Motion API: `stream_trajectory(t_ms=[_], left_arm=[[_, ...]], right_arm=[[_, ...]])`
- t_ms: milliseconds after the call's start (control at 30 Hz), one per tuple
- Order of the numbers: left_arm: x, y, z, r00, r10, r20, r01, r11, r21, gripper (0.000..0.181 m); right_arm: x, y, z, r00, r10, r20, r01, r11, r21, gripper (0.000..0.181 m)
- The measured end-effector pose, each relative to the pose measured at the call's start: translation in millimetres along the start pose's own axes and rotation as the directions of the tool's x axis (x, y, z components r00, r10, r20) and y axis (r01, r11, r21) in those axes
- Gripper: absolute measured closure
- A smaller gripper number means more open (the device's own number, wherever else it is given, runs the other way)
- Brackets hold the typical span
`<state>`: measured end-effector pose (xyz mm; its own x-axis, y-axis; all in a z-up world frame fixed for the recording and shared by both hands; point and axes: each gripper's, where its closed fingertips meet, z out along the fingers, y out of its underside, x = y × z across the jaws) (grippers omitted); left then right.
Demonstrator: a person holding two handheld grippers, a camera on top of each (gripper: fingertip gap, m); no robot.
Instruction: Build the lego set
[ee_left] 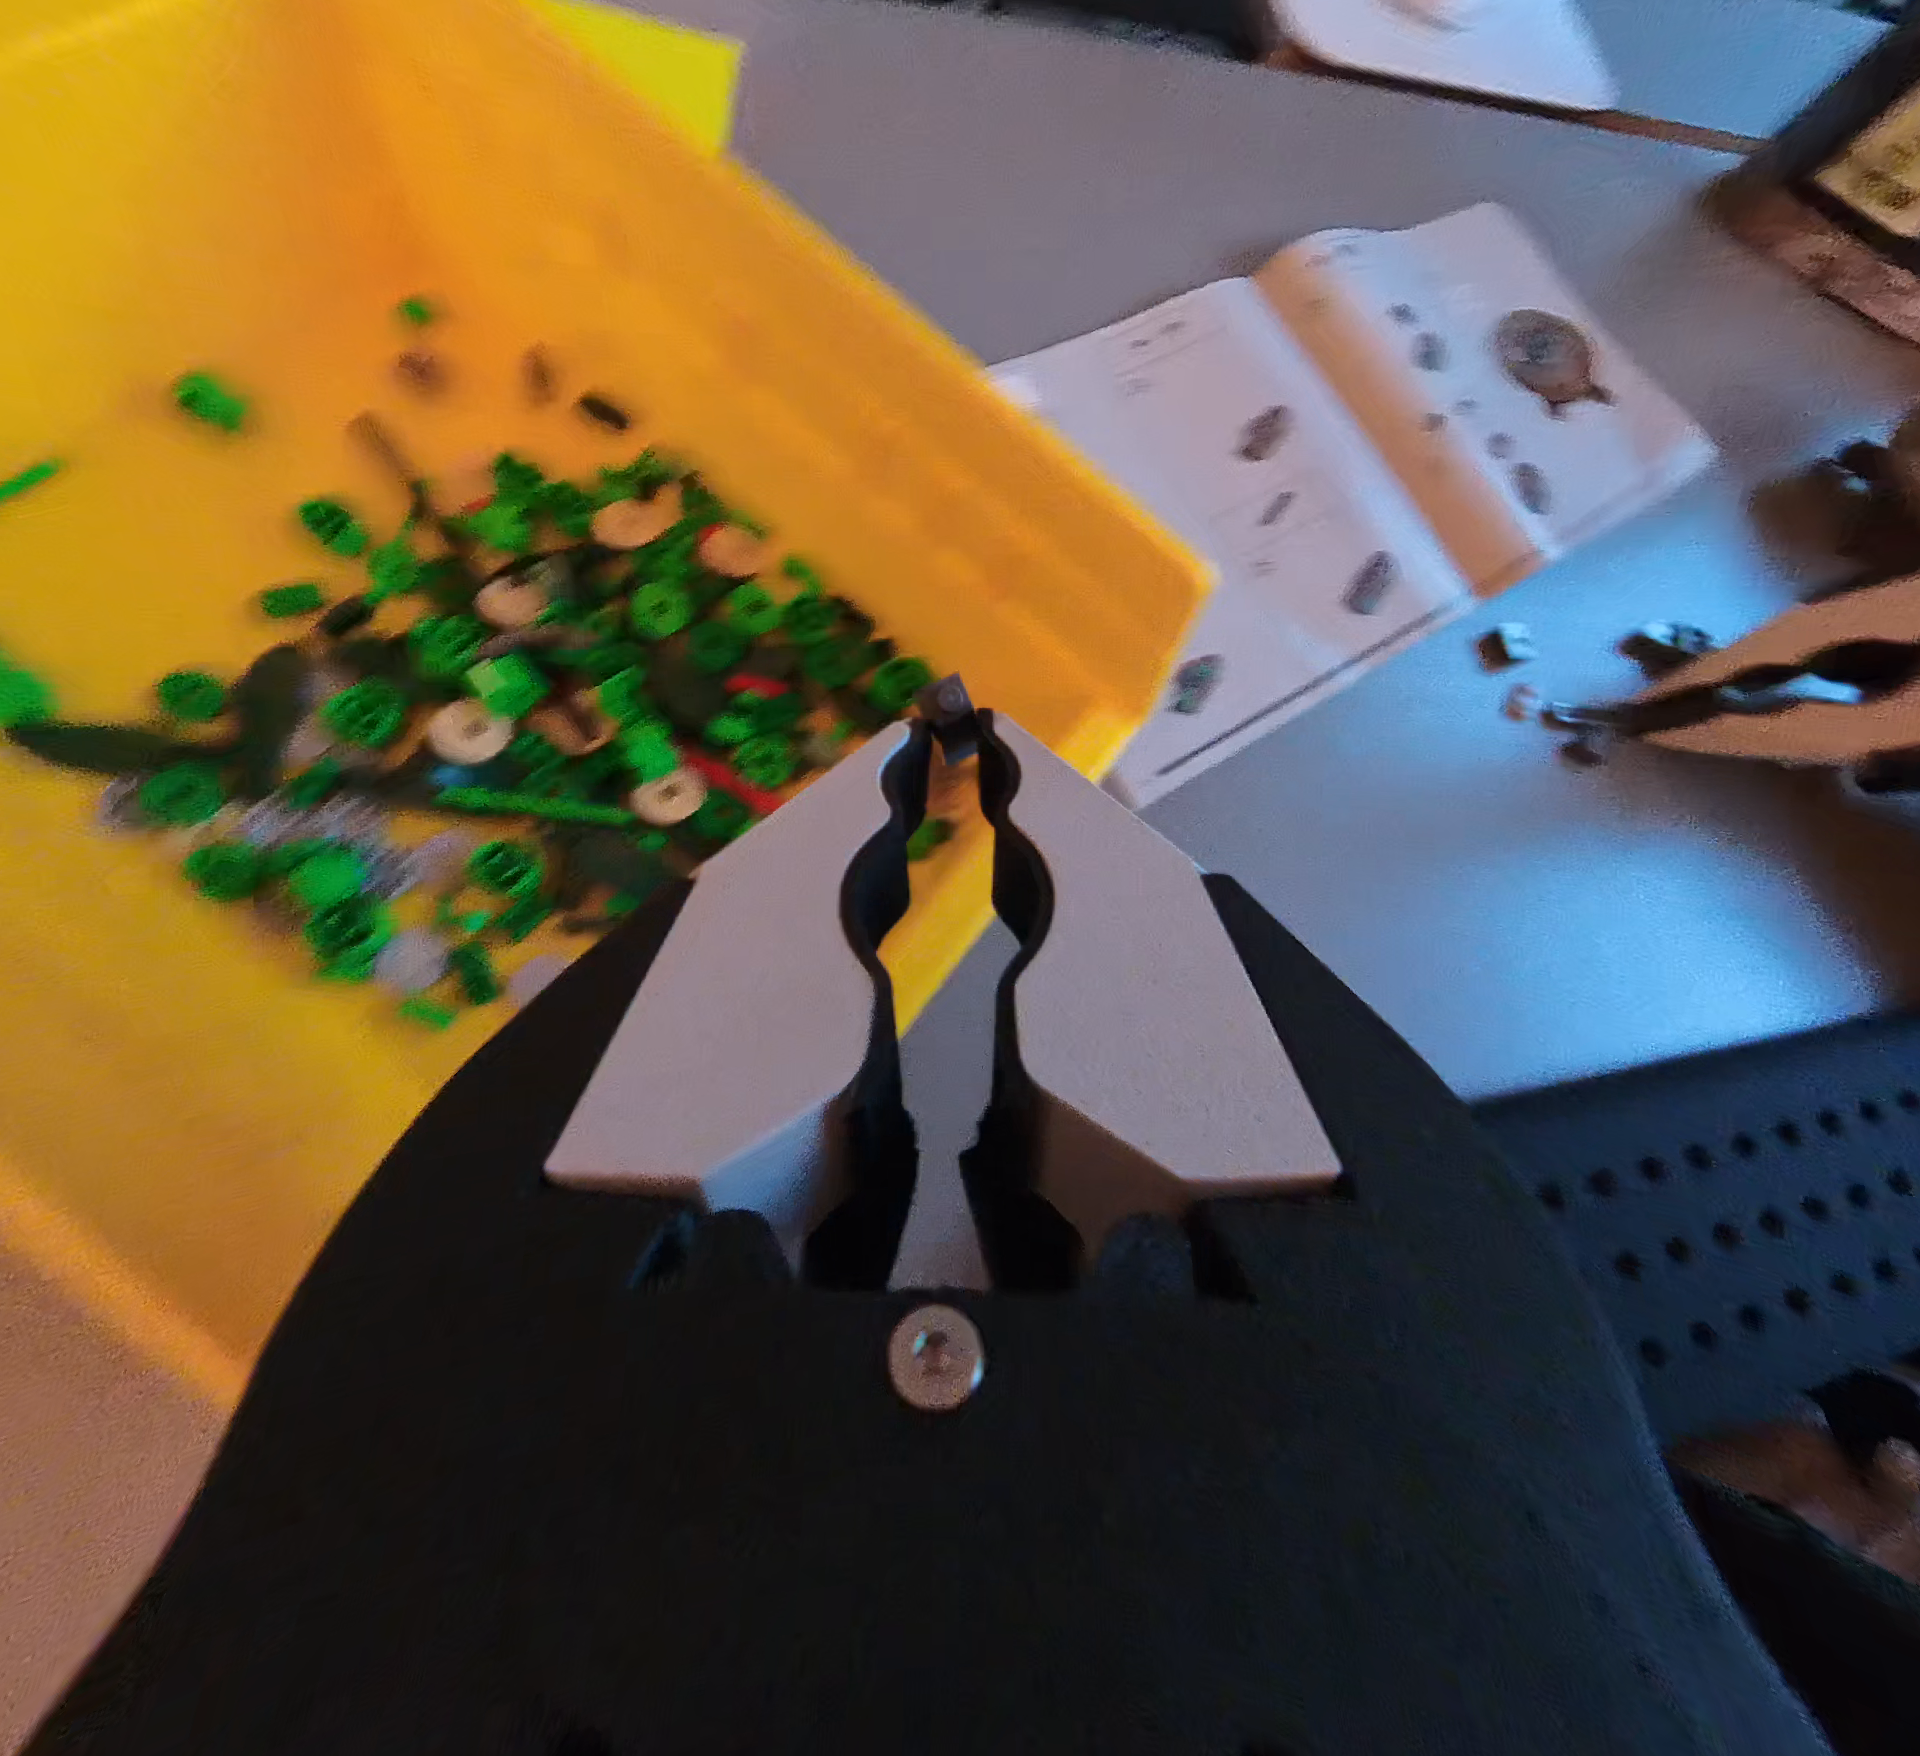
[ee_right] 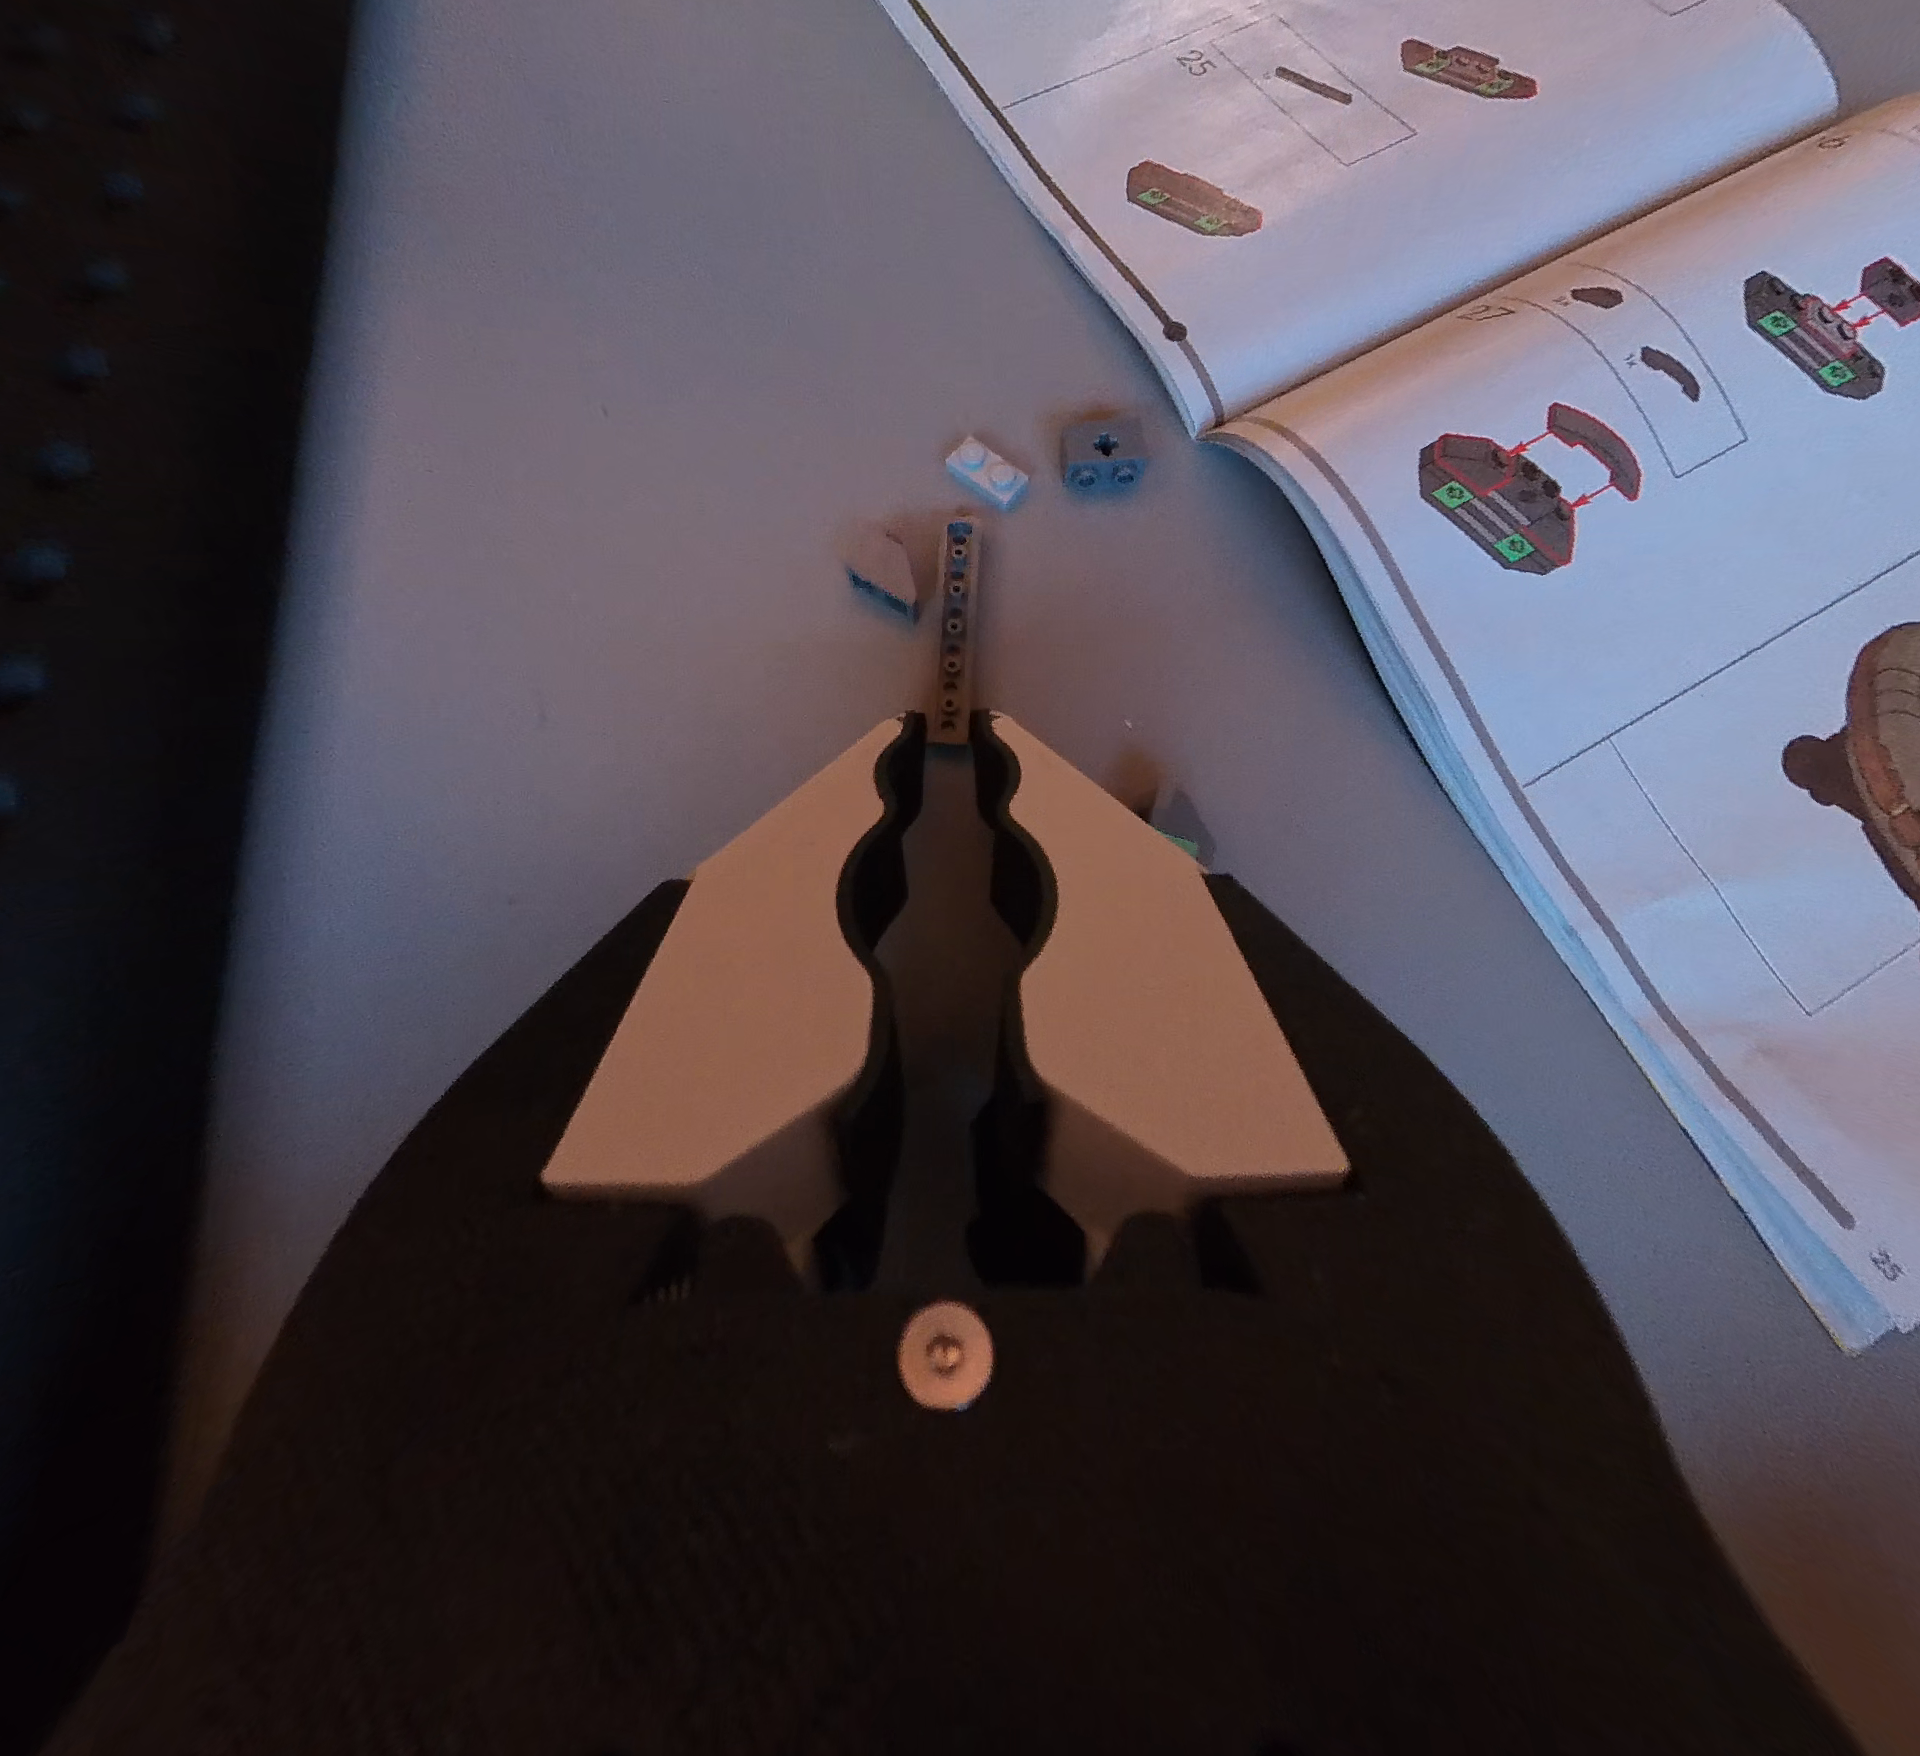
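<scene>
Left gripper (ee_left: 951,732) pinches a small dark brick (ee_left: 952,721) beside yellow bin (ee_left: 644,272).

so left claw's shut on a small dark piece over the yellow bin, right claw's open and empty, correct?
Not quite. The right claw isn't open and empty: the right wrist view shows it shut on a long grey studded strip. The rest holds: left claw grips a small dark piece by the yellow bin.
</scene>
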<state>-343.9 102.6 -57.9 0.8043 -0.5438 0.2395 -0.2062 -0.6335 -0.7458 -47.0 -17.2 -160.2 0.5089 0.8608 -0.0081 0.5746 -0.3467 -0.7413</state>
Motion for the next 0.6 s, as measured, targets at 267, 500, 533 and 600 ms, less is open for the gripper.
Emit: stream_trajectory(t_ms=[267,500,533,600], left_arm=[[-5.2,-23.2,-10.8,0.999,0.023,-0.029,-0.018,0.991,0.135,0.141],[231.3,35.9,64.6,0.743,0.426,-0.516,-0.441,0.892,0.101,0.165],[246.7,52.3,82.7,0.727,0.464,-0.506,-0.496,0.865,0.080,0.167],[256.3,72.9,114.6,0.727,0.540,-0.425,-0.590,0.807,0.018,0.160]], right_arm=[[-0.5,-0.3,0.4,1.000,0.003,0.004,-0.003,1.000,0.011,0.173],[-0.5,-0.4,0.4,1.000,-0.003,0.002,0.003,1.000,0.009,0.173],[-0.5,-0.3,0.4,1.000,-0.007,-0.002,0.007,1.000,0.008,0.173],[-0.5,0.0,0.1,1.000,-0.009,-0.005,0.009,1.000,0.008,0.173]])
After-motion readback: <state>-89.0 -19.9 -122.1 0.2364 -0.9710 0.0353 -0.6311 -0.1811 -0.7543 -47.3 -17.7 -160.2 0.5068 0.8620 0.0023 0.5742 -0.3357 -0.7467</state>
